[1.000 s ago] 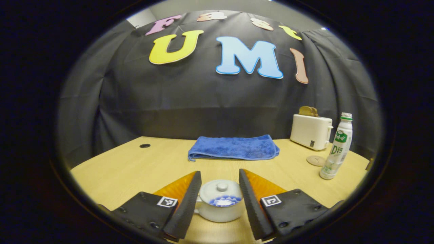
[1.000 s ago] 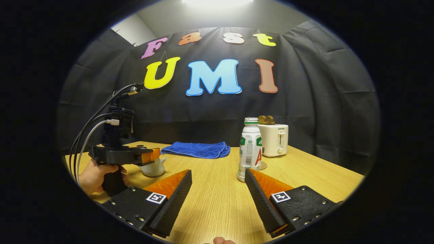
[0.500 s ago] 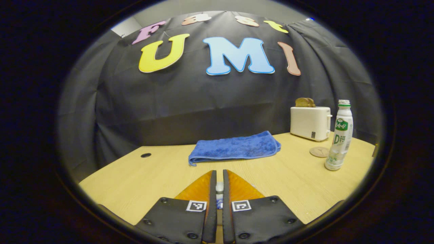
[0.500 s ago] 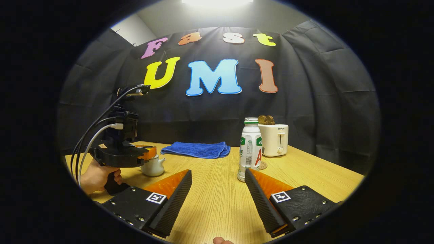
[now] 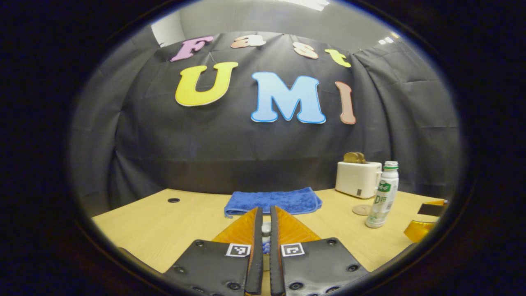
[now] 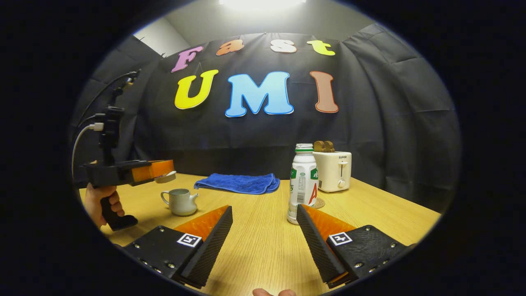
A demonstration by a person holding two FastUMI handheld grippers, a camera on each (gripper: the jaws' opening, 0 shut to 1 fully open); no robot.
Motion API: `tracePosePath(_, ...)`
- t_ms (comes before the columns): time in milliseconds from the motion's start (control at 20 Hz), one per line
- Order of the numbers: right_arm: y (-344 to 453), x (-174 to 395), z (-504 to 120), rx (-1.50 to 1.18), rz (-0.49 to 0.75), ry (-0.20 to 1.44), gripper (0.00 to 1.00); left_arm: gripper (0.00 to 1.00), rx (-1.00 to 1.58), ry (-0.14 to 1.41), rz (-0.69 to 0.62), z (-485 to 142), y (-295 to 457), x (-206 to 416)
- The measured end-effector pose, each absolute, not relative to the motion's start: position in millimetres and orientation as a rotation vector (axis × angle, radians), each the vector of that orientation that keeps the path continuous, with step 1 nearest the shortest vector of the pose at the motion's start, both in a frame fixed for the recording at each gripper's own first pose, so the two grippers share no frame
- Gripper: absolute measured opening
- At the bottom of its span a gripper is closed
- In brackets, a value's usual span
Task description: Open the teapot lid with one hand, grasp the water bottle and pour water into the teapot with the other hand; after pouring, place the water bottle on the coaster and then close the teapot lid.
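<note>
Left gripper view
- Left gripper (image 5: 263, 218): fingers nearly together, pinching the knob of the teapot lid (image 5: 266, 227) in the narrow gap between them.
- Table (image 5: 164, 222): light wood, with a small round hole near the far left.
- Blue towel (image 5: 273, 201): folded, lying flat at the back of the table, just beyond the fingertips.
- Water bottle (image 5: 383, 195): upright, white with green cap ring, right of the towel.
- Coaster (image 5: 361, 210): round, flat on the table, just beside the bottle's base.
- Toaster (image 5: 356, 177): white, behind the coaster, bread slices standing in its slots.

Right gripper view
- Right gripper (image 6: 265, 213): fingers spread wide, nothing between them; tip of its right finger close in front of the bottle's base.
- Water bottle (image 6: 303, 183): upright on the table, coaster (image 6: 319, 202) partly hidden behind it.
- Teapot (image 6: 181, 201): on the table at left, open-topped, spout to the right.
- Left gripper (image 6: 162, 172): held by a hand (image 6: 98, 201), raised above and left of the teapot, lid (image 6: 166, 177) clamped at its tips, clear of the pot.
- Blue towel (image 6: 238, 183): behind the teapot.
- Toaster (image 6: 335, 170): just behind the bottle.
</note>
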State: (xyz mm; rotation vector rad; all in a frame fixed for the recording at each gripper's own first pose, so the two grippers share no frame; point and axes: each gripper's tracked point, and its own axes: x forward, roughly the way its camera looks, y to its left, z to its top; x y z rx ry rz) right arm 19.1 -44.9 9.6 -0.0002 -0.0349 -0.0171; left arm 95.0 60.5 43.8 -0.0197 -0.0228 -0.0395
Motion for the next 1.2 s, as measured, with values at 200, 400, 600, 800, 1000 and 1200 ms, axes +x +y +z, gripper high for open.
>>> tracePosePath(200, -73.3, 42.9, 17.0, -0.046, -0.072, -0.044, 0.96, 0.13, -0.066, -0.052, -0.071, 56.6, 60.7, 40.7)
tracePosePath(400, -100.8, 79.0, -2.3, 0.005, -0.147, 0.042, 0.97, 0.13, -0.058, -0.044, -0.119, 49.3, 46.4, 7.3)
tracePosePath(600, -114.8, 105.9, 4.4, -0.038, -0.190, 0.035, 0.97, 0.13, -0.003, -0.059, -0.150, 46.4, 28.3, -9.3)
tracePosePath(800, -121.1, 133.4, 7.2, -0.060, -0.205, 0.018, 0.96, 0.13, -0.006, -0.073, -0.154, 47.4, 25.3, -15.2)
tracePosePath(1000, -128.9, 153.1, 4.2, -0.033, -0.219, 0.021, 0.96, 0.13, -0.038, -0.041, -0.166, 39.2, 22.8, -27.1)
tracePosePath(1200, -129.0, 168.2, 2.7, -0.009, -0.207, 0.026, 0.96, 0.17, -0.031, -0.042, -0.165, 42.7, 21.6, -45.8)
